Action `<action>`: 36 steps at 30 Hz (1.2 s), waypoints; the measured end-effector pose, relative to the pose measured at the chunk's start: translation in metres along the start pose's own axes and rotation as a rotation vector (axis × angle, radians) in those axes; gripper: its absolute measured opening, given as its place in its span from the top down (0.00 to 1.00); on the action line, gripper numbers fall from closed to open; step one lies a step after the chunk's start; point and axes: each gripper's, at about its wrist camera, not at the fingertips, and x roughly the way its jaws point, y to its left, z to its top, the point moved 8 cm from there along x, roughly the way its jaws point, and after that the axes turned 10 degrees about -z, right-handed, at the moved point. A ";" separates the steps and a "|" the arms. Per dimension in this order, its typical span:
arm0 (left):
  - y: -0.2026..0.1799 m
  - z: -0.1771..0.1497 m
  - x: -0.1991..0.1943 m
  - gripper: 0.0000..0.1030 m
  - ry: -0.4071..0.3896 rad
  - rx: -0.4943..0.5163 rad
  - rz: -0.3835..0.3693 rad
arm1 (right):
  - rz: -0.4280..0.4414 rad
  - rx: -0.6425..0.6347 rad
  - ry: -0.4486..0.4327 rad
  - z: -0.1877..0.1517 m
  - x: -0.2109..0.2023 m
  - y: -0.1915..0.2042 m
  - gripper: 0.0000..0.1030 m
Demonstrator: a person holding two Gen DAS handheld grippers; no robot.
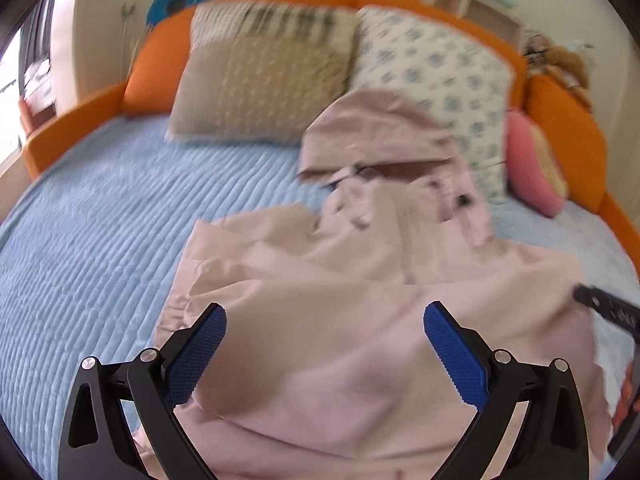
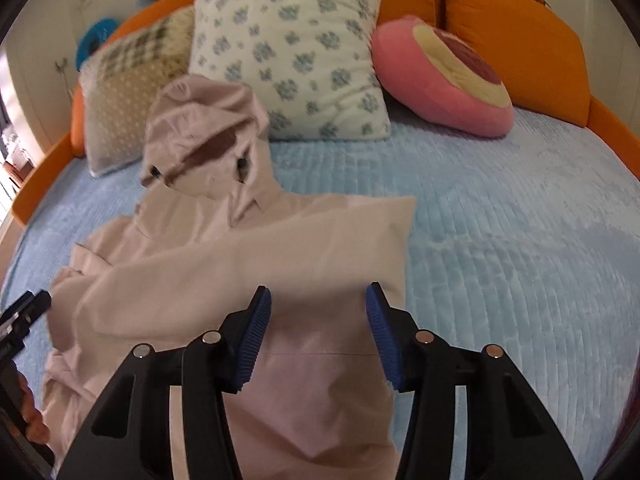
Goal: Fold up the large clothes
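A pale pink hooded jacket (image 1: 340, 280) lies on the light blue quilted bed (image 1: 88, 240), hood toward the pillows, with a sleeve folded across its body. It also shows in the right wrist view (image 2: 248, 248). My left gripper (image 1: 325, 312) is open above the jacket's lower part, nothing between its blue pads. My right gripper (image 2: 318, 292) is open above the jacket's lower right part, beside its right edge, also empty. The right gripper shows at the left view's right edge (image 1: 608, 308); the left gripper shows at the right view's left edge (image 2: 24, 312).
A beige pillow (image 1: 260, 76), a white floral pillow (image 2: 292, 48) and a pink round cushion (image 2: 444, 76) lean on the orange headboard (image 2: 516, 28). Bare blue quilt (image 2: 520, 240) lies right of the jacket. An orange bed rim (image 1: 60, 136) runs along the left.
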 end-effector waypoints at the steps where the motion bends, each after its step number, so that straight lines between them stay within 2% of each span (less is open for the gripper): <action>1: 0.011 -0.002 0.011 0.03 0.030 -0.026 0.024 | -0.023 -0.006 0.015 -0.004 0.008 -0.002 0.52; 5: 0.057 -0.026 0.049 0.03 0.121 -0.091 0.100 | -0.083 -0.053 0.067 -0.023 0.037 -0.009 0.52; 8: 0.078 -0.047 0.066 0.02 0.141 -0.092 0.127 | -0.062 -0.039 0.092 -0.034 0.055 -0.015 0.51; 16: 0.082 -0.051 0.083 0.02 0.121 -0.069 0.164 | -0.080 -0.063 0.028 -0.043 0.069 -0.014 0.49; 20: 0.080 -0.051 0.075 0.02 0.124 -0.071 0.169 | -0.107 -0.080 0.031 -0.040 0.064 -0.012 0.48; 21: 0.079 -0.050 0.070 0.02 0.130 -0.071 0.169 | -0.110 -0.080 0.042 -0.038 0.062 -0.012 0.44; 22: 0.077 -0.049 0.065 0.02 0.130 -0.070 0.165 | -0.104 -0.069 0.059 -0.035 0.056 -0.014 0.36; 24: 0.068 -0.037 0.043 0.02 0.102 -0.046 0.119 | -0.056 -0.041 0.062 -0.029 0.041 -0.013 0.30; 26: 0.057 -0.016 0.021 0.02 0.047 -0.027 0.072 | -0.002 -0.048 -0.023 -0.011 0.009 -0.004 0.30; 28: 0.045 0.013 0.003 0.02 -0.006 -0.034 -0.010 | 0.011 -0.085 -0.130 0.014 -0.020 0.011 0.18; 30: 0.035 0.043 0.001 0.02 -0.023 -0.057 -0.091 | 0.032 -0.120 -0.214 0.040 -0.034 0.032 0.13; 32: 0.030 0.070 0.015 0.02 -0.019 -0.086 -0.148 | 0.020 -0.195 -0.273 0.075 -0.027 0.061 0.13; 34: 0.036 0.097 0.053 0.02 0.026 -0.163 -0.188 | -0.019 -0.256 -0.312 0.104 -0.006 0.086 0.13; 36: 0.048 0.113 0.091 0.02 0.052 -0.264 -0.212 | -0.006 -0.302 -0.299 0.127 0.025 0.111 0.15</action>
